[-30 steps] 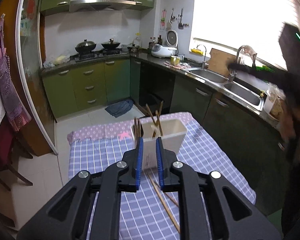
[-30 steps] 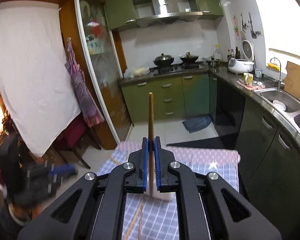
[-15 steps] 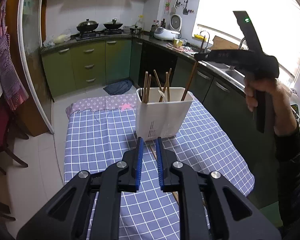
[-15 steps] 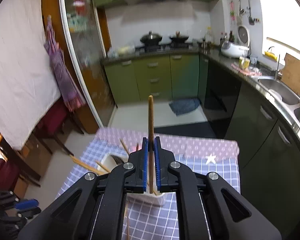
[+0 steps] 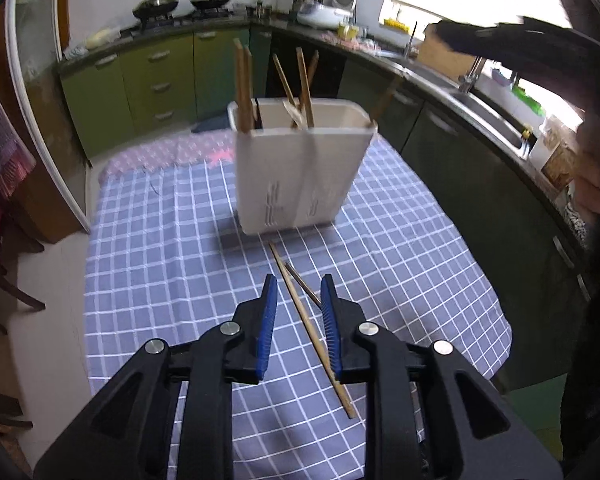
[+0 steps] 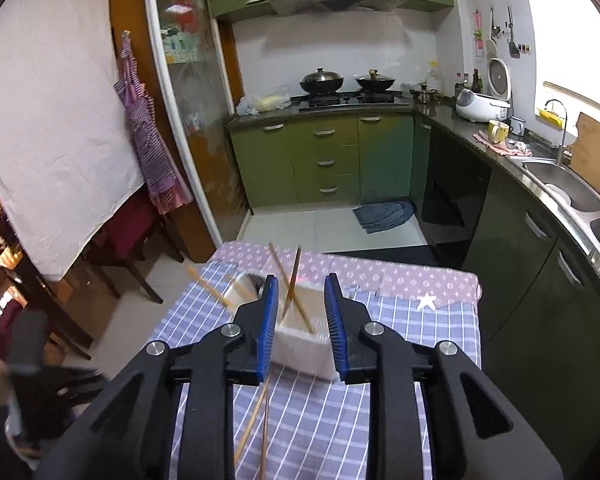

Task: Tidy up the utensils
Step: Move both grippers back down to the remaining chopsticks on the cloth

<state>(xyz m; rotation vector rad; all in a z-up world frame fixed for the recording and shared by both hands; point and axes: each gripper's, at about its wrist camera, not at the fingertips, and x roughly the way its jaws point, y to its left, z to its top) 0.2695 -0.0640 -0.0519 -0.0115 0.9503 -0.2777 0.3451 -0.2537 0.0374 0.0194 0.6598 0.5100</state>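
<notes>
Left gripper (image 5: 298, 296), jaws parted and grasping nothing, having just been opening; it hangs over the near middle of the checked tablecloth (image 5: 160, 240), pointing steeply down. Two loose chopsticks (image 5: 308, 320) lie crossed on the cloth directly below it: in the left wrist view the longer one runs from just before the holder's base back between the blue pads (image 5: 266, 328) toward the near edge of the table, and the shorter, darker one crosses it beside the right pad; neither pad touches them. Farther out, toward the middle of the table, stands the white utensil holder (image 5: 300, 176), upright, divided into compartments. About six chopsticks stand in it: two upright together at its left corner, three leaning and crossing in the middle section, and one slanting out over its right corner; a blurred pale utensil sits among the middle group. Right gripper (image 6: 302, 298), jaws likewise parted and empty, having just been opening; it hovers above the holder's right end, and in the right wrist view two crossed chopsticks in the compartment below appear between its pads without contact. The far edge of the table carries a pink patterned strip (image 6: 380, 276). Counts: one holder, two loose chopsticks, two grippers.
</notes>
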